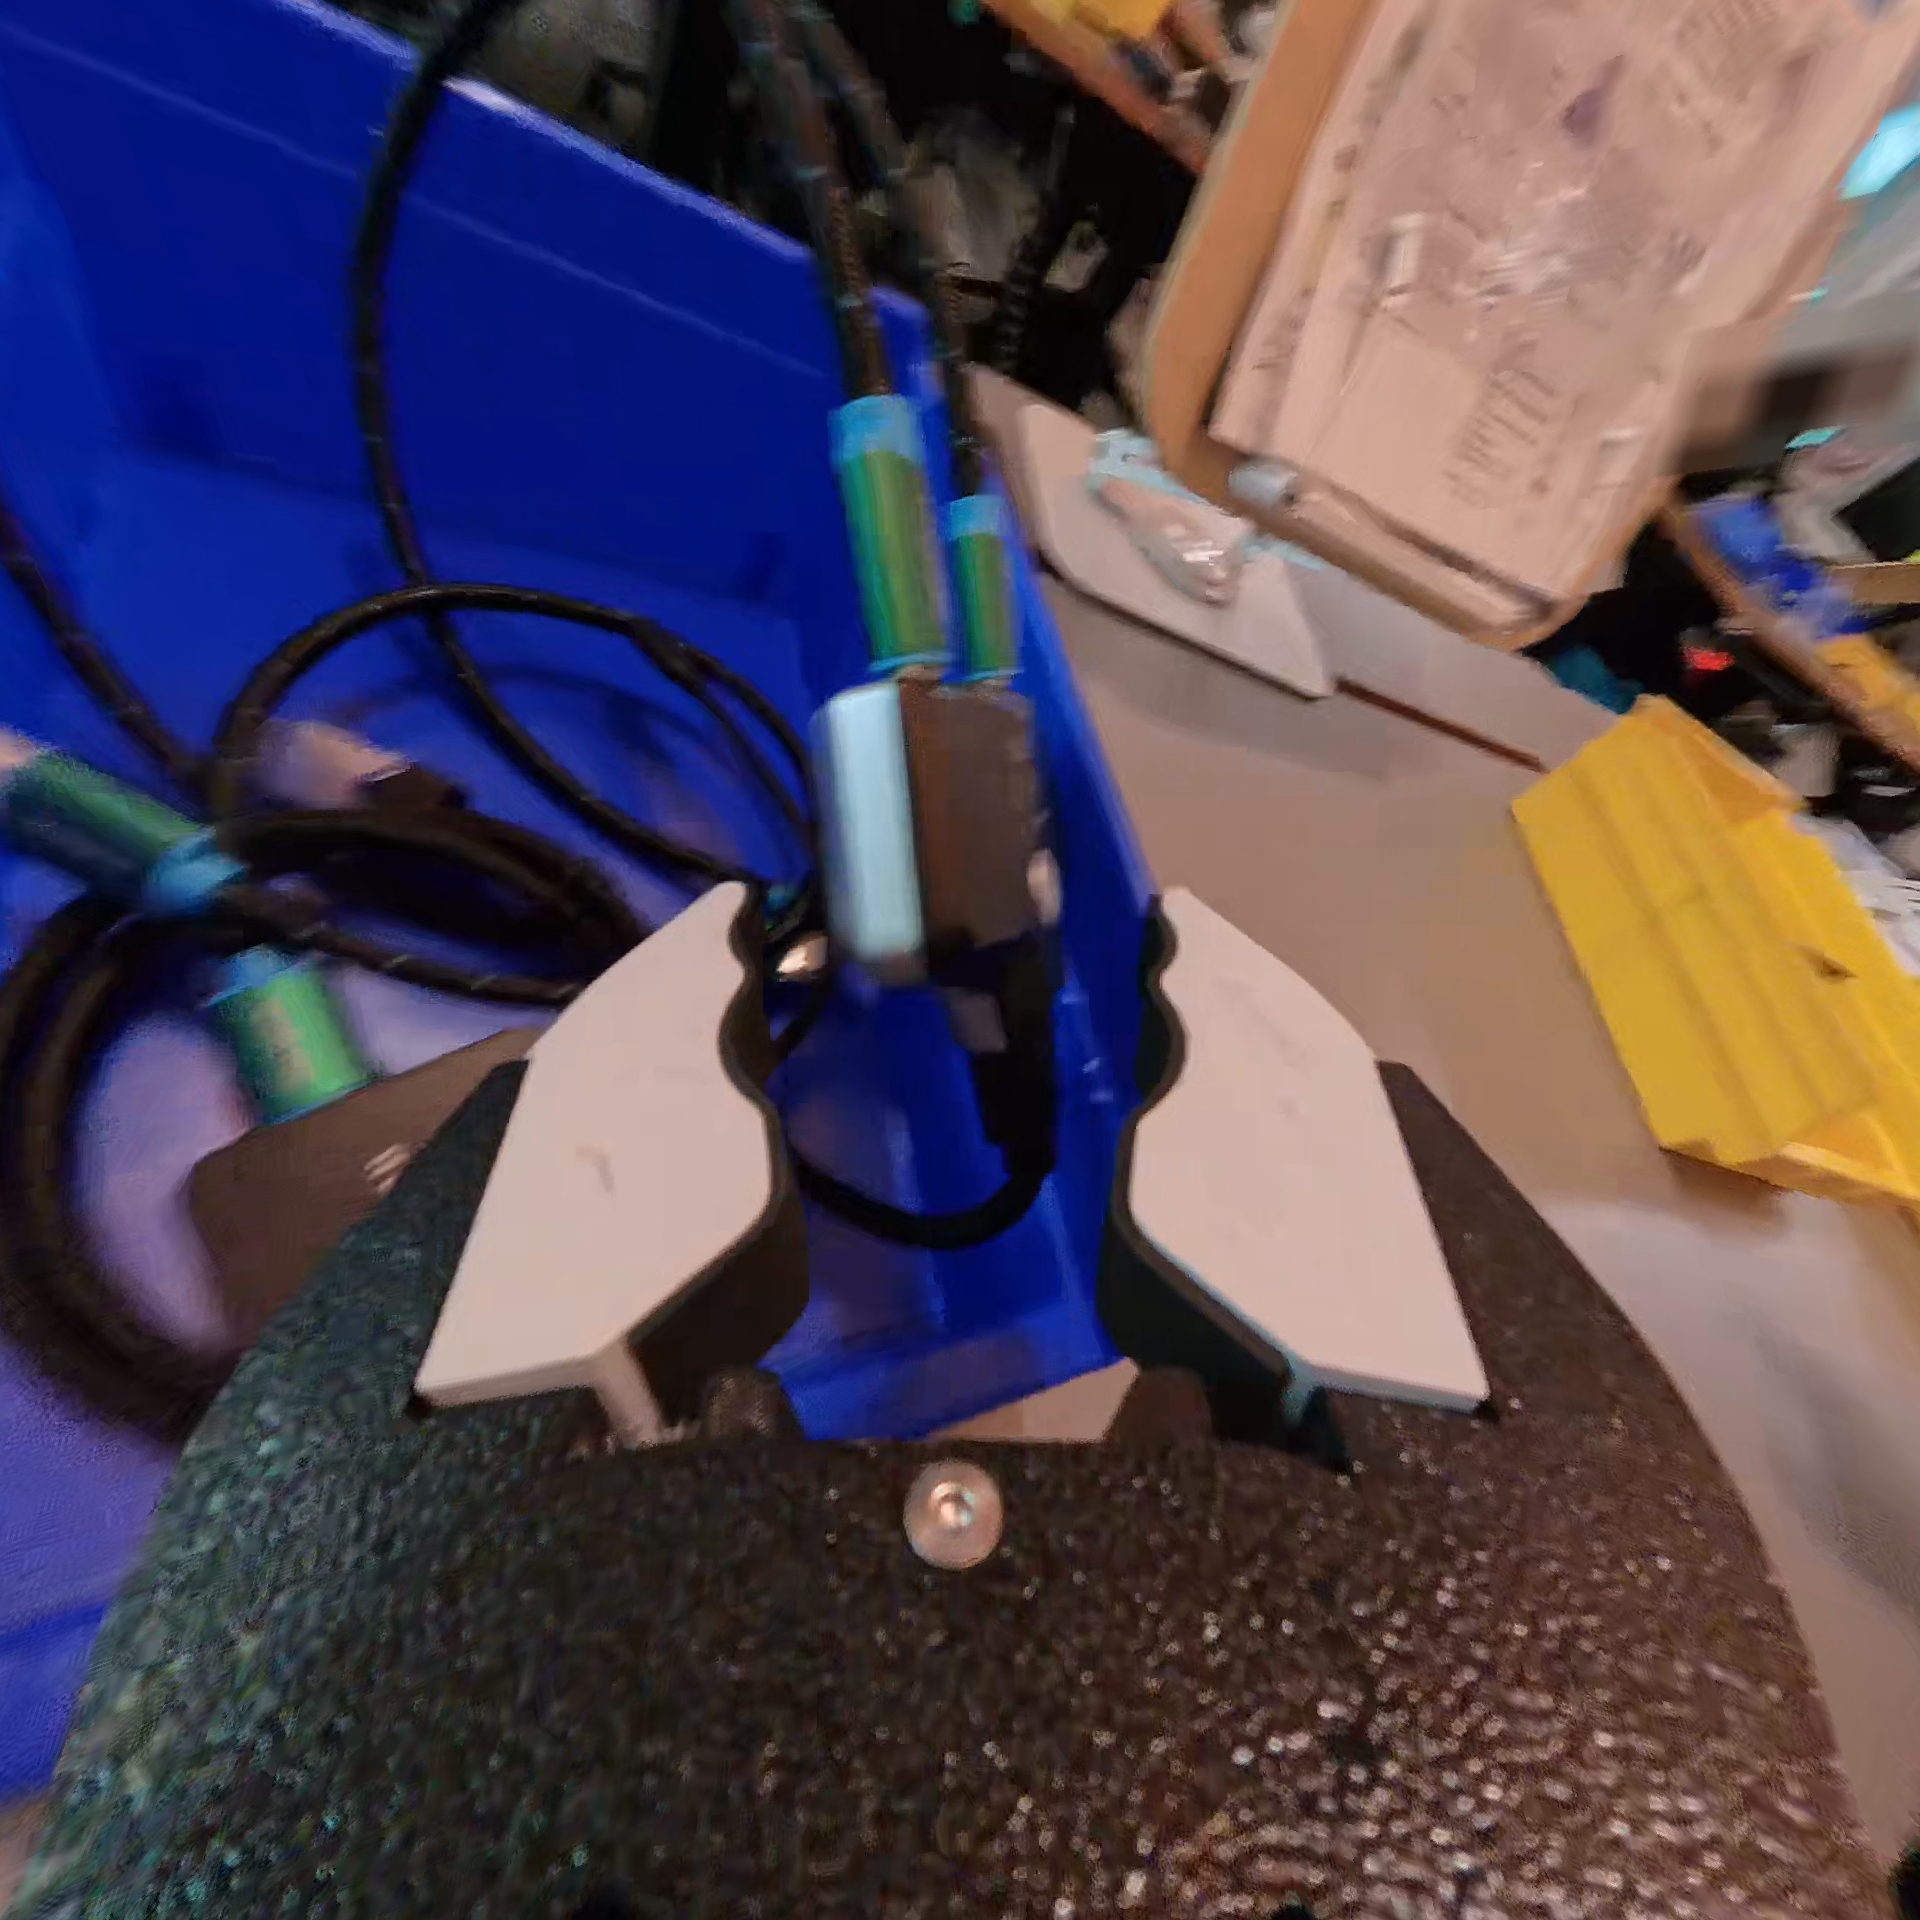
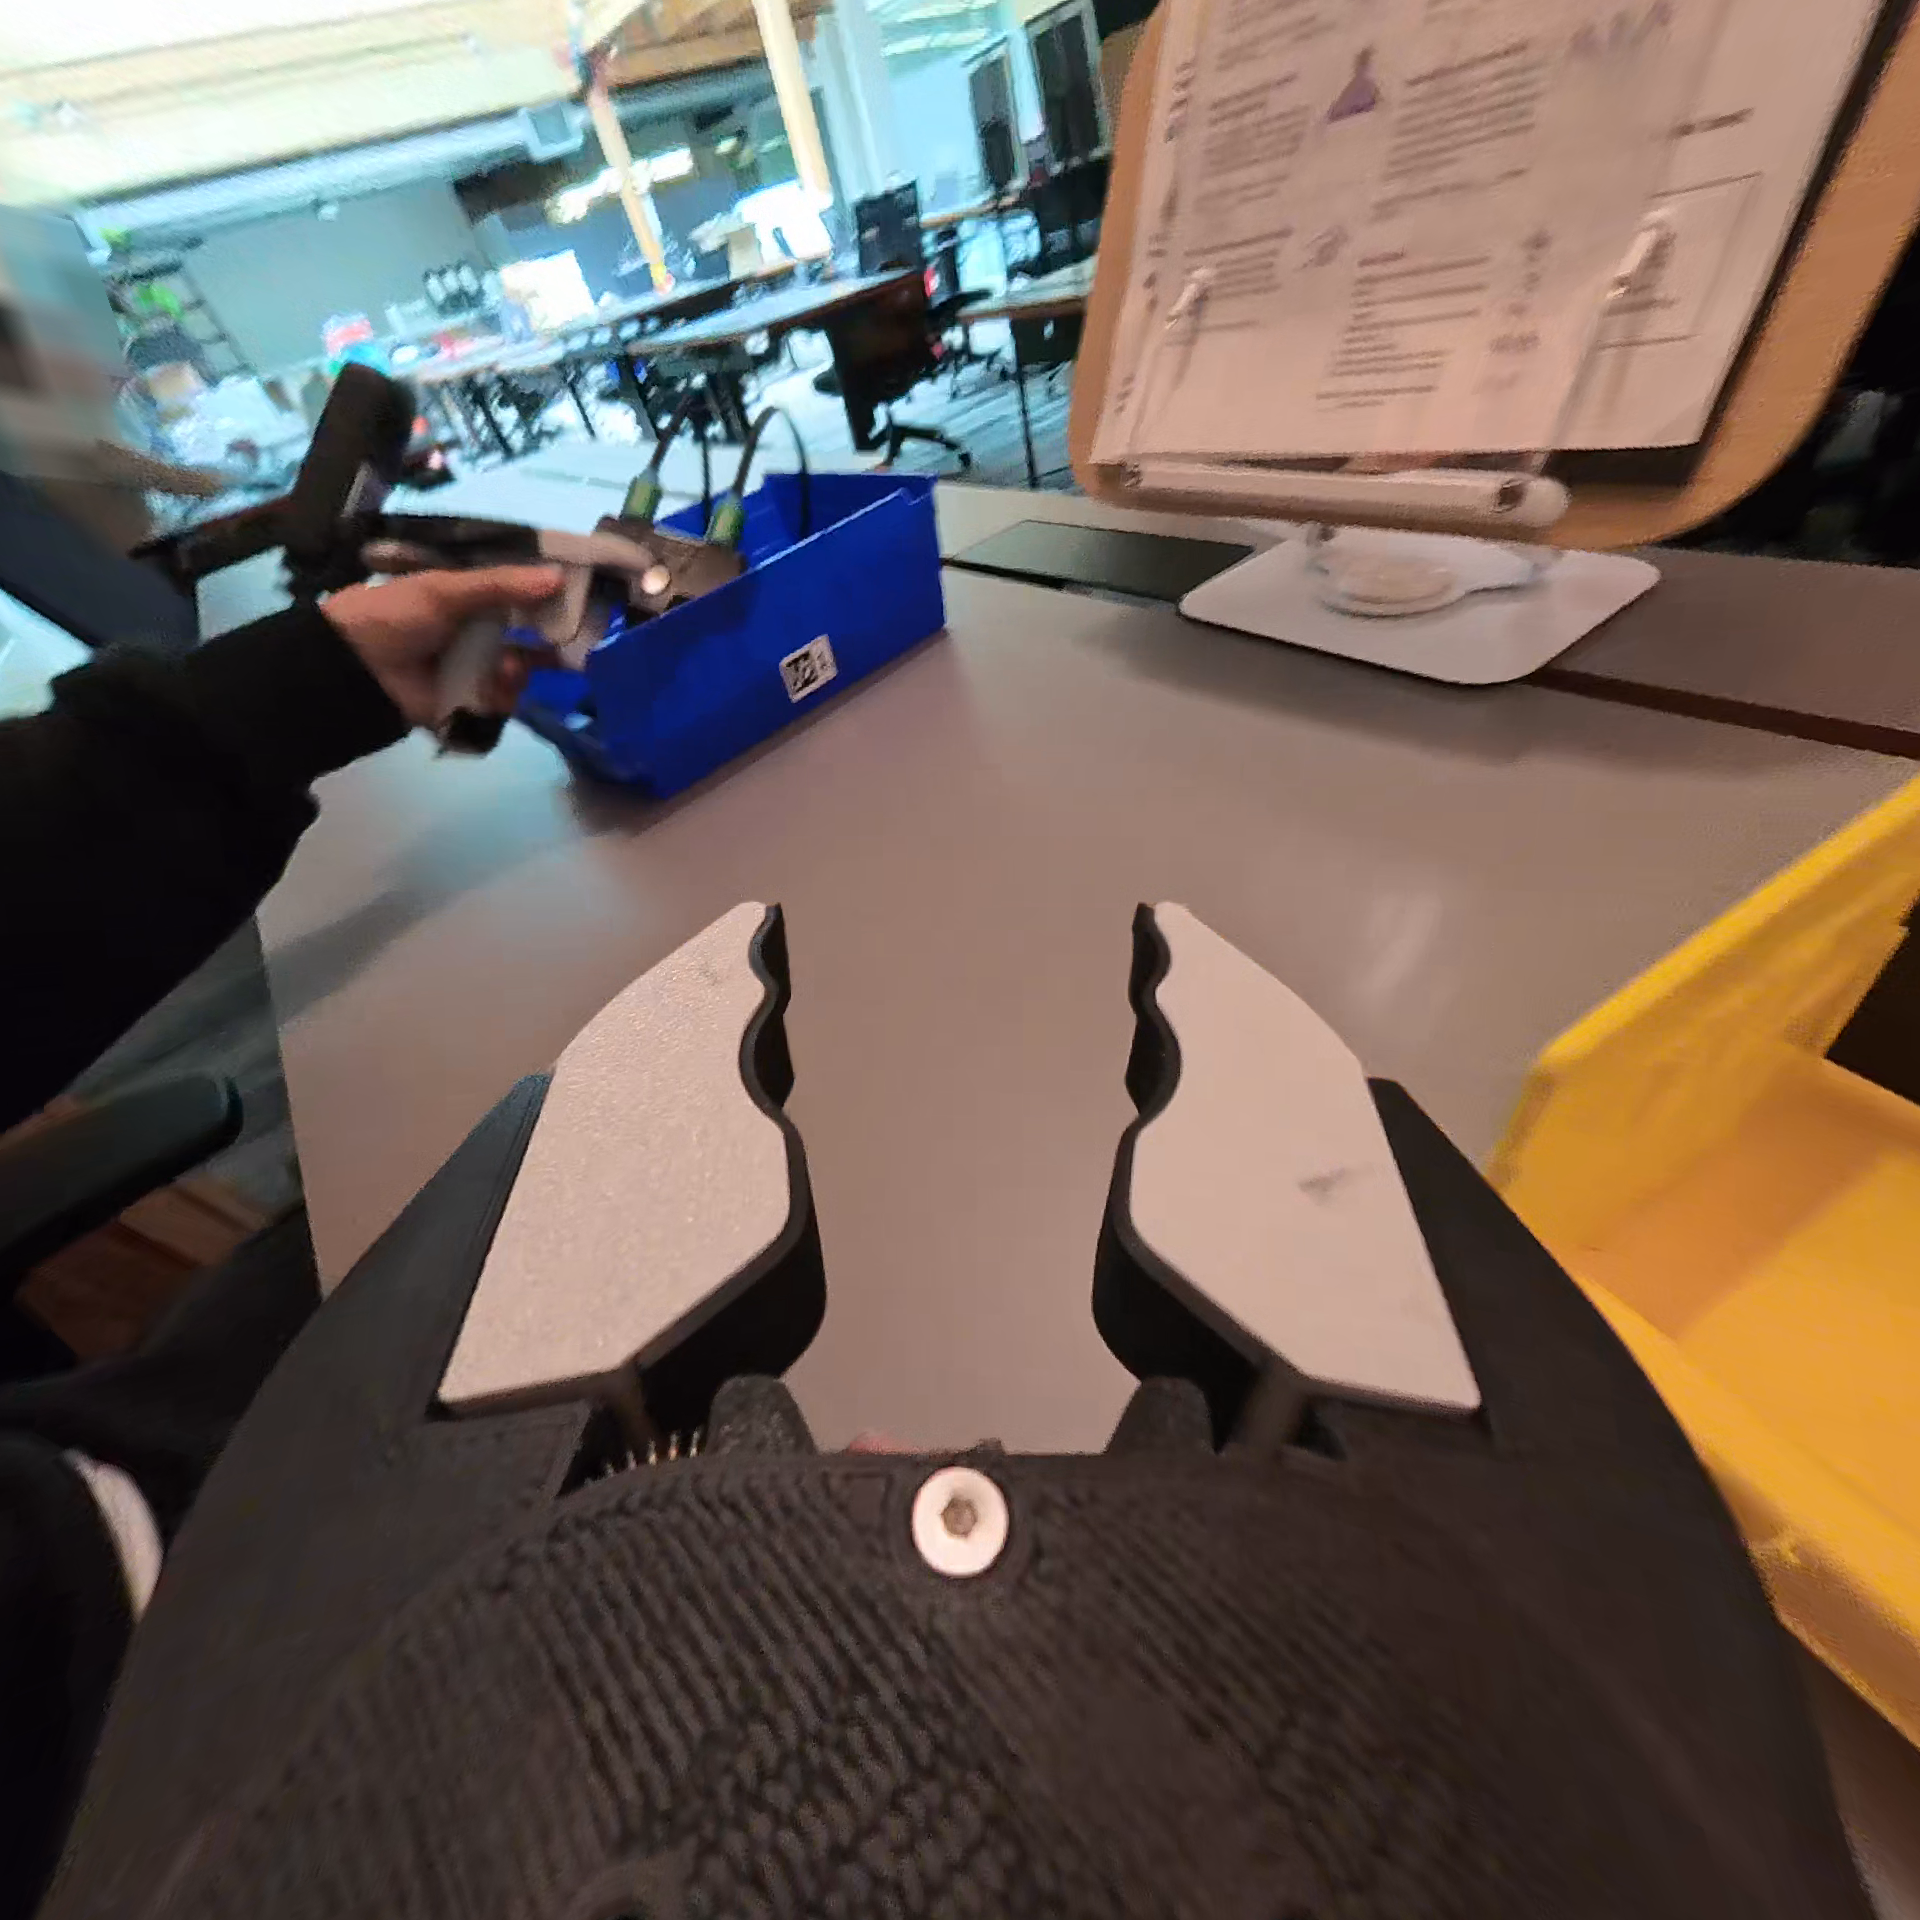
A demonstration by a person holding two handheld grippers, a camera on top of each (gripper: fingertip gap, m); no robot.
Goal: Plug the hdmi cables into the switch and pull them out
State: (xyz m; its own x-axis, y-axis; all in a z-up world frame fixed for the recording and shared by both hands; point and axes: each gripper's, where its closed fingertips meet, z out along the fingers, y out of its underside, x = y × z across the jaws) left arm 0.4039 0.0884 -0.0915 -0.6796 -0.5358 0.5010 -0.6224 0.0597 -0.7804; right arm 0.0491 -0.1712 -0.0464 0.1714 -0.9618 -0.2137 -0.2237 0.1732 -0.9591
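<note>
Over blue bin (image 1: 582, 416), left gripper (image 1: 951, 935) was spread, holding nothing; blurred HDMI switch (image 1: 940, 831) with two green-collared plugs (image 1: 894, 551) seated sat just ahead of its fingertips, against bin's right wall. Risk: off-centre closing could catch cable loop (image 1: 499, 665) instead. Right gripper (image 2: 956, 935) hovered over grey table (image 2: 987, 790), released, empty, well apart from switch; yellow bin (image 2: 1714, 1195) beside it.

A grey bench (image 2: 1039, 790) stood in a bright open workshop, with rows of long tables (image 2: 727, 322) and black office chairs (image 2: 914, 364) behind under pale pillars (image 2: 623, 156).
</note>
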